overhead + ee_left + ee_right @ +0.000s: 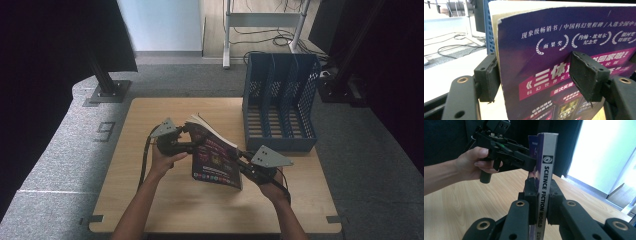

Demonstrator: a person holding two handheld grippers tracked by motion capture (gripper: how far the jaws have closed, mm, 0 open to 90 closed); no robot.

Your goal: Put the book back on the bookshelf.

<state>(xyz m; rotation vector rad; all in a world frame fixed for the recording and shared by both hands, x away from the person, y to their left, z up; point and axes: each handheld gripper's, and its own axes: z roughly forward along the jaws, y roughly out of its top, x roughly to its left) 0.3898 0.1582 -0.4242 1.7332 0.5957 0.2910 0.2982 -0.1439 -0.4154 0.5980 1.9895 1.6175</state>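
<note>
Nearest the camera: two forearms entering from the bottom edge, each hand gripping a handheld claw above a pale wooden counter point(165, 210).

Right claw point(239, 156): jaws pressed together on the spine of a paperback book point(215, 155), white spine lettering reading "SCIENCE FICTION WORLD", one pad on each side of the spine point(546, 190).

Left claw point(192, 141): jaws straddling the opposite, page-edge side of the same book, one pad behind the cover edge, the other lying against the purple front cover point(584, 72); apparently clamped, though full contact on the rear pad hard to confirm.

Book held clear of the counter between the two claws, tilted, cover facing the person, cream page block point(210, 127) uppermost. Cover dark purple with a red banner and Chinese print.

Just beyond the book, toward the far right of the counter: a blue mesh file rack point(280, 100) with upright dividers, slots appearing vacant, well apart from the book.

Farther off: grey carpeted floor, a black stand base at left, white desk legs and loose cables at the back.

Likely progress: book picked up and secured in both claws; carrying across, turning upright, and sliding into a rack slot yet to come, then release.
</note>
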